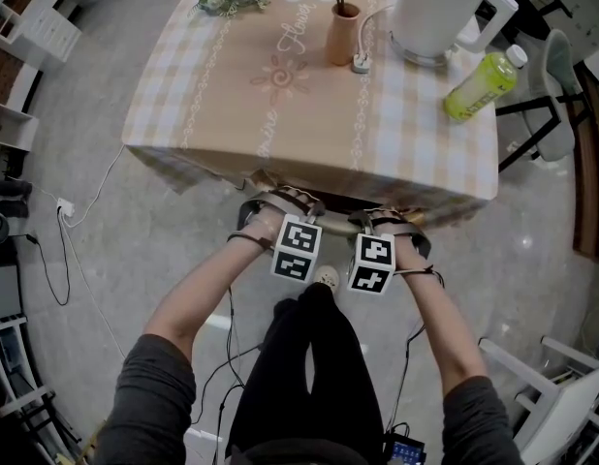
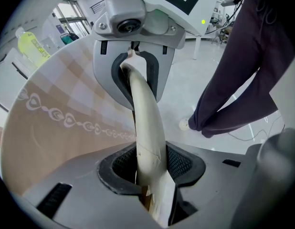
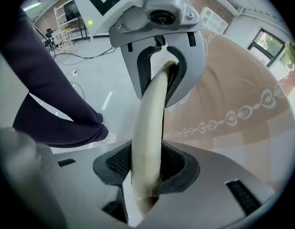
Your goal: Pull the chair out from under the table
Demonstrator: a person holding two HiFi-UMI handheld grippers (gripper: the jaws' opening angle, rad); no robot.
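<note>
The left gripper (image 2: 150,168) and right gripper (image 3: 147,168), jaws part-way apart, each clamp the cream curved chair-back rail (image 2: 147,123) (beside the beige checked-cloth worktop (image 1: 309,85)).

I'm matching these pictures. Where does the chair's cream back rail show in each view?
Head view: chair rail, centre, under the tablecloth hem.
Left gripper view: rail at centre, clamped in the left claw.
Right gripper view: rail at centre, clamped in the right claw.
Shared landmark: the tablecloth's heart-chain border, beside the rail in both gripper views.
</note>
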